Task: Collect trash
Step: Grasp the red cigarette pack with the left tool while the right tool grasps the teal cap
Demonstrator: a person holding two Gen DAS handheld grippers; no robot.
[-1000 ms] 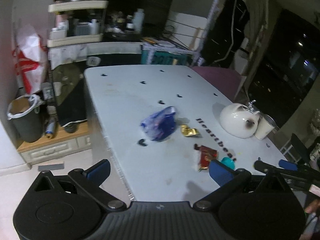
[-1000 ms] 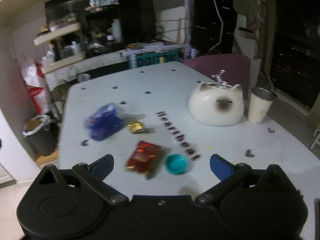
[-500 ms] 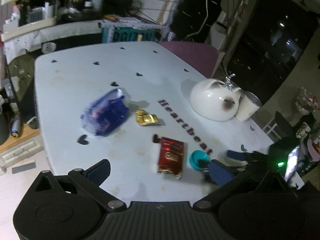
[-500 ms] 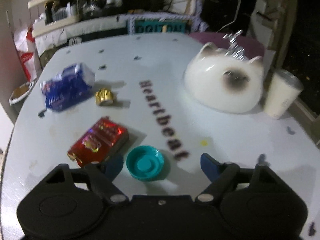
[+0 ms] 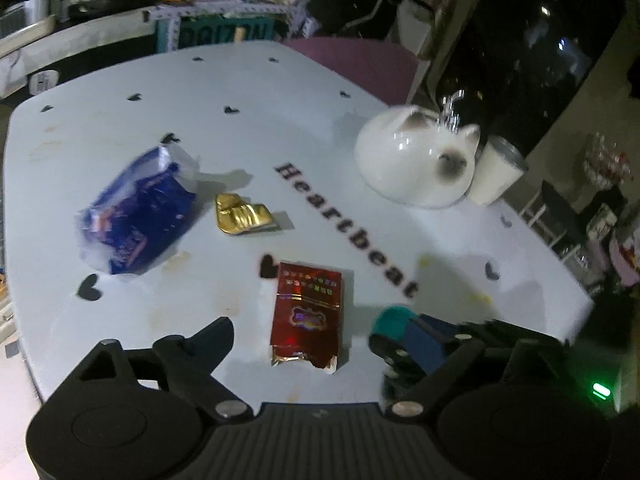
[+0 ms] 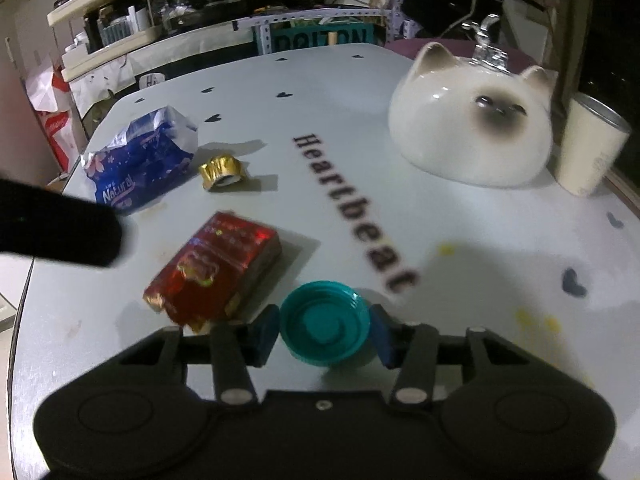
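I hold a claw in each hand over a pale table (image 6: 360,92) with four bits of trash near its front edge. My right claw (image 6: 325,330) has just been closing and its blue pads now sit at either side of a teal cap (image 6: 325,326), which lies open side up on the table; the pads look to be touching its rim, though blur keeps me from being sure they press yet. My left claw (image 5: 320,334) has narrowed only a little and stands wide, empty, with a red pack (image 5: 307,314) lying flat between its jaws and untouched. Further back are a crumpled gold foil (image 5: 242,214) and a blue wrapper (image 5: 140,216), side by side. A white cat-shaped pot (image 6: 476,120) and a cup (image 6: 592,148) stand at the far right, not trash. I judge this the first pick-up: the right must finish its squeeze and lift the cap level, while the left must drop lower and close across the pack's narrow sides.
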